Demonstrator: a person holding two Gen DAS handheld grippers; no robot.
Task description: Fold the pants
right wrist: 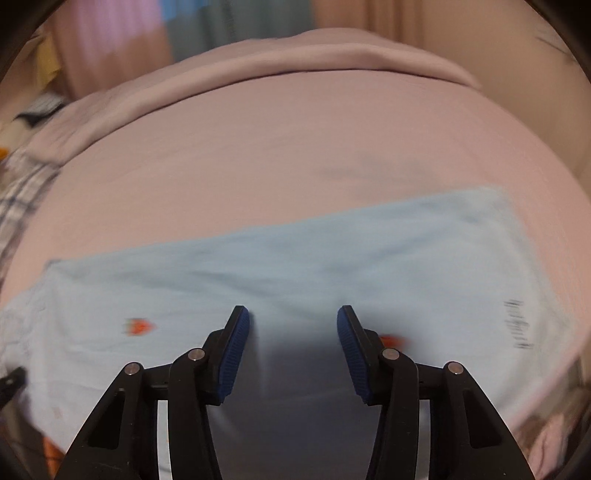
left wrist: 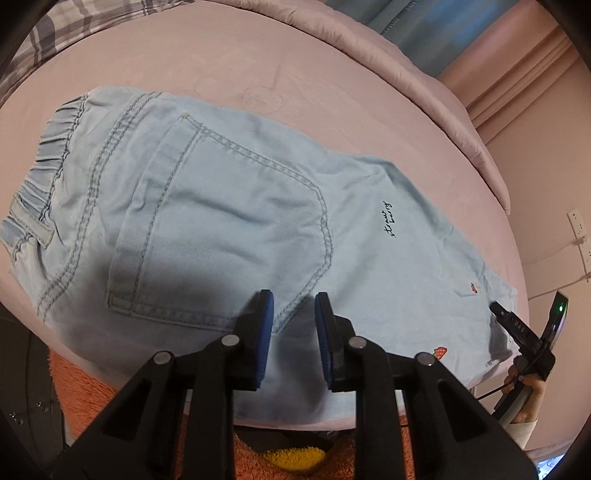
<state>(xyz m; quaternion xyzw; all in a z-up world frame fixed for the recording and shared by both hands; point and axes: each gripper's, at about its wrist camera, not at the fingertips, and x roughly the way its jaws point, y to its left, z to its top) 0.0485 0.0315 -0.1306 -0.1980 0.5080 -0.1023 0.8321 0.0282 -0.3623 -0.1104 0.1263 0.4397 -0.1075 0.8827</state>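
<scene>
Light blue denim pants [left wrist: 229, 206] lie flat on the pink bed [left wrist: 229, 62], back pocket up, elastic waistband [left wrist: 48, 147] at the left. My left gripper [left wrist: 293, 299] hovers open and empty above the pocket's lower corner. My right gripper [right wrist: 293, 314] is open and empty above the leg part of the pants [right wrist: 295, 258], which shows small red strawberry prints [right wrist: 138, 326]; this view is blurred. The right gripper also shows in the left wrist view [left wrist: 517, 328] at the pants' right end.
A folded pink duvet [left wrist: 406, 62] lies along the far edge of the bed. A plaid cloth [left wrist: 48, 33] lies at the far left. An orange towel [left wrist: 85, 387] is below the bed's near edge. A wall socket [left wrist: 578, 221] is on the right.
</scene>
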